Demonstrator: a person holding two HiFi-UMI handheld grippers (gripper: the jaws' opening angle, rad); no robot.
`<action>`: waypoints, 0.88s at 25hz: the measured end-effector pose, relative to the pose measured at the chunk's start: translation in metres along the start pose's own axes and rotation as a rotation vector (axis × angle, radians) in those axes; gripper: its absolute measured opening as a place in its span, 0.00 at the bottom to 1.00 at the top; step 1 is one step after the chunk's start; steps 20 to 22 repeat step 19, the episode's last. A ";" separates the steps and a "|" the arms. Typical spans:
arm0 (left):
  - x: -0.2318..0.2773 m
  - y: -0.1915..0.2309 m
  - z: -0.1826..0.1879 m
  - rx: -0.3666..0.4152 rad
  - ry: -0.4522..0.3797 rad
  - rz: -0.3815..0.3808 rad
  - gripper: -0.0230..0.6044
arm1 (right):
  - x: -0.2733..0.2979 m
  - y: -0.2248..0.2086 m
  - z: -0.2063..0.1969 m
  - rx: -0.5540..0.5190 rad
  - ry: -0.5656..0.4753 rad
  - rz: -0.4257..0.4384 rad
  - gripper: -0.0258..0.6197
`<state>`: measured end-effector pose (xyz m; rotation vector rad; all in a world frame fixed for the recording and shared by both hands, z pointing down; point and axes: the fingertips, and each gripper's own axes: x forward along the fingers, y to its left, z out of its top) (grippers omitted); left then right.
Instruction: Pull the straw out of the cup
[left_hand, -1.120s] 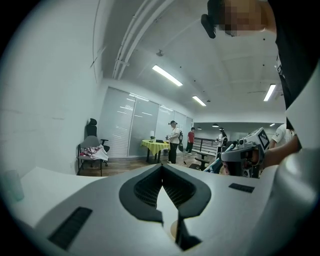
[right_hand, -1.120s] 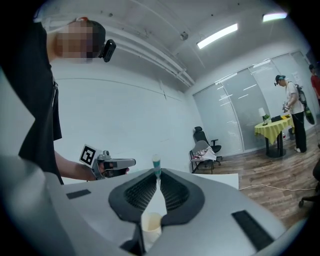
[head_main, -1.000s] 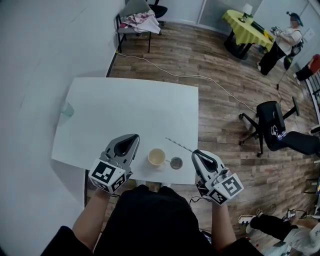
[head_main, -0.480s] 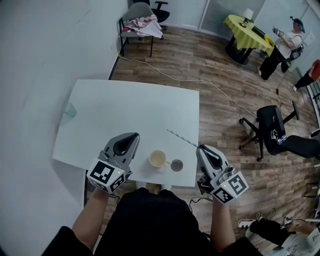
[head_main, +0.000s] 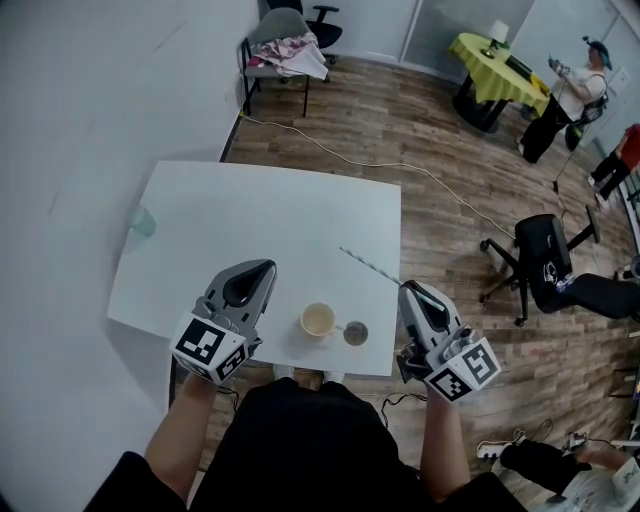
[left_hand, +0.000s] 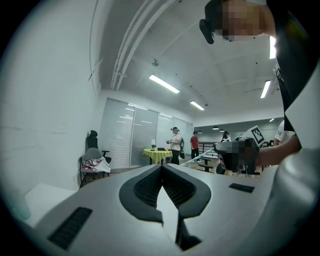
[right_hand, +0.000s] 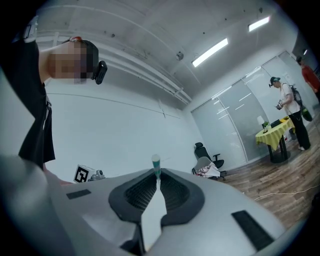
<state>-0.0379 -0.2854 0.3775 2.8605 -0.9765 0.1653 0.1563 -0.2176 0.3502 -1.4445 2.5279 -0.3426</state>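
Straw hanging clear of cup, pinched in right tool, pointing toward 10 o'clock over tabletop. Left tool staying out at cup's 9 o'clock, clenched on nothing. Pull looking done; perhaps only setting straw down left.

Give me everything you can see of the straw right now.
The straw is a thin, straight, pale tube, and its end looks teal-green in the right gripper view. It is fully out of the cup and apart from it. The right gripper is shut on one end. From there it slants away from the person over the white table, with its free end in the air. Nothing else appears to touch it.
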 end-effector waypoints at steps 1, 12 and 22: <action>0.000 0.000 0.001 0.000 0.000 0.001 0.06 | 0.001 0.000 0.001 0.000 0.001 0.001 0.10; 0.004 -0.001 -0.007 -0.007 0.014 0.001 0.06 | 0.000 -0.006 -0.006 -0.012 0.025 -0.010 0.10; 0.010 -0.001 -0.009 -0.014 0.021 -0.006 0.06 | 0.002 -0.009 -0.007 -0.005 0.037 -0.014 0.10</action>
